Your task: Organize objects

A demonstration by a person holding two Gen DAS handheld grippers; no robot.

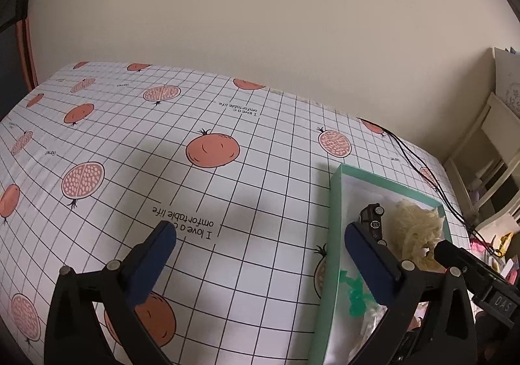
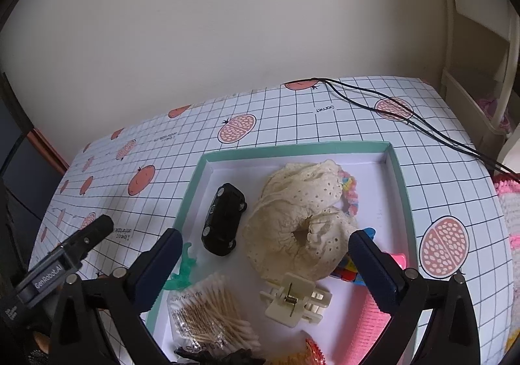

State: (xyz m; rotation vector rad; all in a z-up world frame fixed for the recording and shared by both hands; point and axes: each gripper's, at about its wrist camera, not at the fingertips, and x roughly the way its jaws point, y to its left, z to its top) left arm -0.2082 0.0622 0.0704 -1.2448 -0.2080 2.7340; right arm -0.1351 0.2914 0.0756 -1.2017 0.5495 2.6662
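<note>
A shallow teal-rimmed box (image 2: 401,189) with a white floor lies on the table. Inside it are a black toy car (image 2: 224,218), a cream lace scrunchie (image 2: 299,222), a cream claw clip (image 2: 294,300), a bag of cotton swabs (image 2: 208,309), a green plastic figure (image 2: 185,267) and a pink comb (image 2: 370,329). My right gripper (image 2: 265,241) hovers open over the box, holding nothing. My left gripper (image 1: 260,231) is open above the tablecloth just left of the box (image 1: 333,235), and appears at the left edge of the right wrist view. The car (image 1: 372,218) and scrunchie (image 1: 416,228) show past its right finger.
The table wears a white grid cloth with pomegranate prints (image 1: 213,150). A black cable (image 2: 406,117) runs across its far right corner. A cream wall stands behind, white shelving (image 2: 481,49) to the right, and pink knitted items (image 2: 510,202) sit beside the table's right edge.
</note>
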